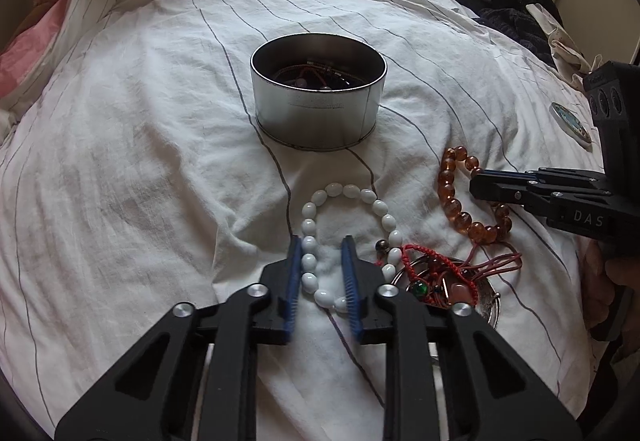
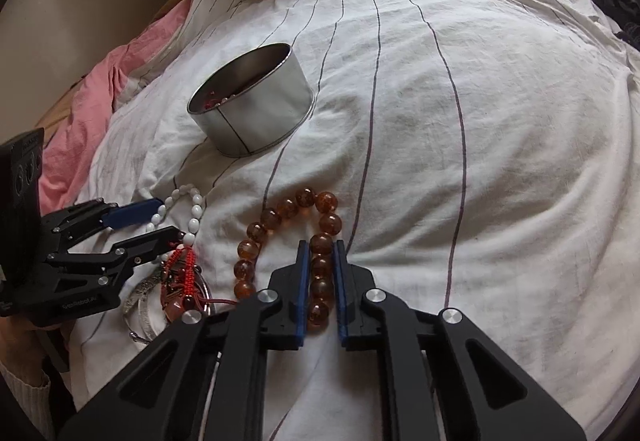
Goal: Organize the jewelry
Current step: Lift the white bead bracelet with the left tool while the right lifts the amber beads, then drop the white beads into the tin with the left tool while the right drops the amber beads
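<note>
With both hand-held grippers down on the bed (image 1: 140, 161), risks are clear. Left hand-held gripper (image 1: 322, 261) straddles one side of the white bracelet (image 1: 352, 233), jaws not visibly pinching it; beads could slip free on lifting. Right hand-held gripper (image 2: 322, 273) is clamped on the amber bracelet (image 2: 288, 241), whose smooth beads may roll out. Soft bedding may get pinched. The red cord tangle (image 1: 436, 277) touches the white bracelet and could drag along. Tin (image 1: 318, 93) sits well apart.
</note>
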`<state>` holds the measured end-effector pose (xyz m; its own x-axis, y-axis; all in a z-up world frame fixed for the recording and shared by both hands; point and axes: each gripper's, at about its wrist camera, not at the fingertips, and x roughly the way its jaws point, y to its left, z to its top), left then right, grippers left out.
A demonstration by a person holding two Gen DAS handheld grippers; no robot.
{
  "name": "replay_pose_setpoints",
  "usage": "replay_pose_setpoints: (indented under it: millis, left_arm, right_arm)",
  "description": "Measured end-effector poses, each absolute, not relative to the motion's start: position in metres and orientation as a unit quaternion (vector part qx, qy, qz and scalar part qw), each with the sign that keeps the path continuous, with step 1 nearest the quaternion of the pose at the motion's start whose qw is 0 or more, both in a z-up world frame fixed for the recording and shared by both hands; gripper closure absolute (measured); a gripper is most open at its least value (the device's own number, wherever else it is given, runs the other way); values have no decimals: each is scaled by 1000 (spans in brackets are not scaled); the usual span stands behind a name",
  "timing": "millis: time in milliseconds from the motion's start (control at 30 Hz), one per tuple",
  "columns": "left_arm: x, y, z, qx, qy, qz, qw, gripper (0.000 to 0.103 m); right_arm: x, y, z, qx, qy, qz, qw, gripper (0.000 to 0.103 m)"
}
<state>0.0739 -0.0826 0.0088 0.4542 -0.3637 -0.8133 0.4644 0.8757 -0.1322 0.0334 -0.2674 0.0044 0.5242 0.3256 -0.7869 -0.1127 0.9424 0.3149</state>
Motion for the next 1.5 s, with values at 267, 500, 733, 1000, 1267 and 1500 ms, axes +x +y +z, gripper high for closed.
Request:
replay_pose_setpoints:
  millis: [267,500,733,1000,1267,1500]
  left_arm:
    - [75,-65,29,-10,430,-255,866,96]
    - [81,-70,8,8,470,-231,852,95]
    - [78,-76,4,25,472,-233,850,77]
    - [71,-72,30,18,426,-253,869,96]
    - [65,-72,62,7,393,-282,875,96]
    - [63,-68,90,0,376,-293,879,96]
  right_arm:
    - [27,-299,25,237,413,172,863,91]
    - [33,-286,17,184,451,148,861,70]
    - [34,-260,6,56,472,85,876,65]
    - [27,-293,18,232,423,196,853,91]
    - [25,-311,30,345,357,274,824,91]
    - [24,-310,45,349,343,292,822,91]
